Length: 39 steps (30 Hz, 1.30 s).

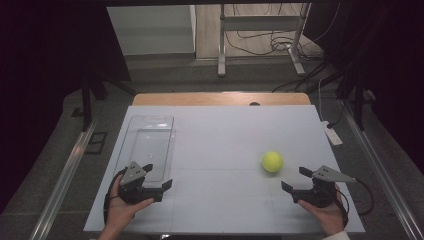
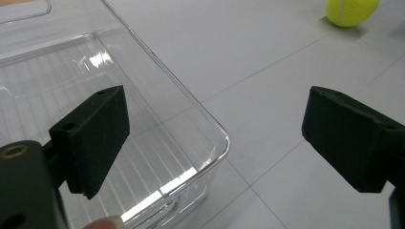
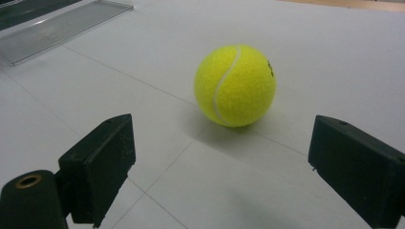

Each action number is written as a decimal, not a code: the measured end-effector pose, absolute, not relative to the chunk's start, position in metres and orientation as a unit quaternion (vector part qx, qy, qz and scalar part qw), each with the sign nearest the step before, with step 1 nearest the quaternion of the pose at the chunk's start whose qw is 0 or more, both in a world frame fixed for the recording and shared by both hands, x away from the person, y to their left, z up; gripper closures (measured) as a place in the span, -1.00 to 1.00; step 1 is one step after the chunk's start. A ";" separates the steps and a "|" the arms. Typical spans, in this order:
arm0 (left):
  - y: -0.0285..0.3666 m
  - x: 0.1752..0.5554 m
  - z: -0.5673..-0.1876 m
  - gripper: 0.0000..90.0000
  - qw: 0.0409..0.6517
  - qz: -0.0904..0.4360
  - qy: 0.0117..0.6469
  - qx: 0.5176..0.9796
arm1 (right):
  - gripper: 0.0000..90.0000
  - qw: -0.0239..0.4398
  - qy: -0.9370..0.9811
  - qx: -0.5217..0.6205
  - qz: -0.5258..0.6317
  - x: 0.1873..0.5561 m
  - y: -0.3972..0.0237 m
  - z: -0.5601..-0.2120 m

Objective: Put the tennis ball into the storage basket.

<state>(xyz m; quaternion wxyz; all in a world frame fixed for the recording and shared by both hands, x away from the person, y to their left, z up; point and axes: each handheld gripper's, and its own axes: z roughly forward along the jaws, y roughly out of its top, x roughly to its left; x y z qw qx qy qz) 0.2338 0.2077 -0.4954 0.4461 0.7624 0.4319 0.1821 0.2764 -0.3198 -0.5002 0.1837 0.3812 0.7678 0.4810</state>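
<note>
We find the white table (image 1: 225, 150) carrying a clear plastic tray (image 1: 150, 145) at its left side. The left claw (image 1: 156, 176) sits at the tray's near corner, jaws apart and empty. The right claw (image 1: 295, 179), likewise apart, faces the tennis ball (image 1: 272, 161), which rests just beyond it.

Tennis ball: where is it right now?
In the high view the tennis ball sits on the white table, right of centre, just ahead of the right gripper and untouched; the clear bin is far left.
</note>
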 end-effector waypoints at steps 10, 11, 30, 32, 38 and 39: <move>0.208 0.235 -0.497 -0.77 0.444 0.182 0.432 0.764 | -0.79 0.179 0.772 0.377 0.480 0.275 -0.319 -0.500; 0.208 0.235 -0.497 -0.77 0.443 0.182 0.432 0.764 | -0.79 0.178 0.771 0.377 0.481 0.275 -0.319 -0.501; 0.207 0.238 -0.487 -0.81 0.455 0.153 0.435 0.762 | -0.78 0.176 0.768 0.388 0.477 0.276 -0.325 -0.502; 0.206 0.239 -0.486 -0.82 0.456 0.153 0.436 0.761 | -0.78 0.176 0.768 0.388 0.477 0.275 -0.325 -0.502; 0.203 0.242 -0.480 -0.86 0.455 0.146 0.428 0.767 | -0.78 0.175 0.770 0.388 0.475 0.275 -0.324 -0.503; 0.203 0.243 -0.480 -0.87 0.456 0.145 0.428 0.767 | -0.78 0.176 0.770 0.388 0.474 0.275 -0.324 -0.503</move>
